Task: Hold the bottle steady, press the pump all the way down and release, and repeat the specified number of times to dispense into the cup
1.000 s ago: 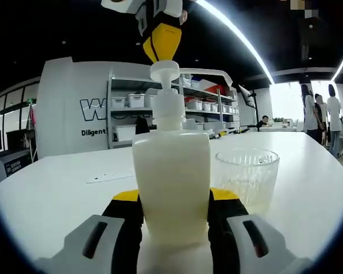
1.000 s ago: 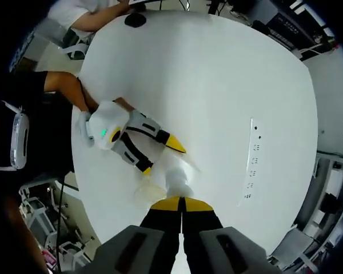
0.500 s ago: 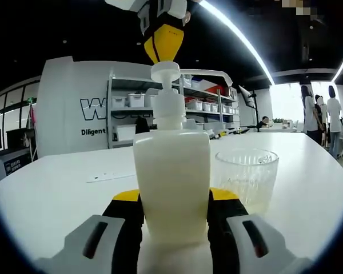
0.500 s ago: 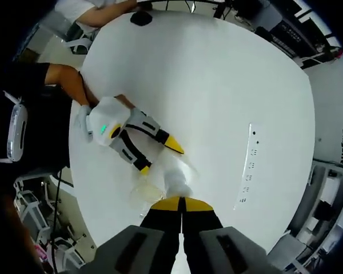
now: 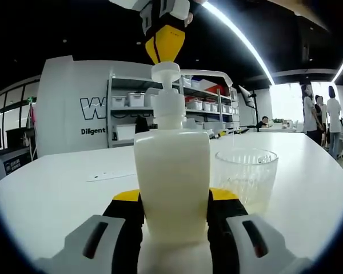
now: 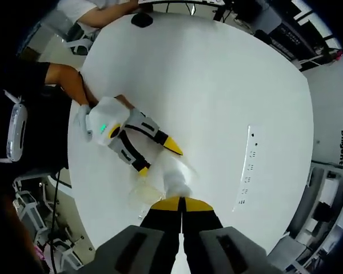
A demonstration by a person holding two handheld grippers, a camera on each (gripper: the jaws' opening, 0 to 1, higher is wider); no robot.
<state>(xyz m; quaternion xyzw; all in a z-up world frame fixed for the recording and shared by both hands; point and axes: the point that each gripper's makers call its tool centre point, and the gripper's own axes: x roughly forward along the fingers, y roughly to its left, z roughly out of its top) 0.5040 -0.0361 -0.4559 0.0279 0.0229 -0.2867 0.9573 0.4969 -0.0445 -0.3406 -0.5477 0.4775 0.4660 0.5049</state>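
Two yellow-tipped jaws of the left gripper (image 5: 172,208) clamp the lower body of the cream-white plastic pump bottle (image 5: 171,182), one jaw on each flank; the bottle stands upright on the round white table (image 5: 57,188), and its white pump head (image 5: 165,71) sits at the top of the neck with a thin spout reaching out to the right, above the cup; the clear ribbed drinking cup (image 5: 247,177) stands on the table just beside the bottle, on its right, with a shallow layer of pale liquid at the bottom; the right gripper (image 5: 164,41) comes down from above with its yellow tips pressed together, and they seem to touch the top of the pump head, though contact is hard to confirm; in the right gripper view, looking straight down, the closed yellow tips (image 6: 182,204) sit over the pump head (image 6: 177,185); a white power strip (image 6: 244,177) lies on the table well apart.
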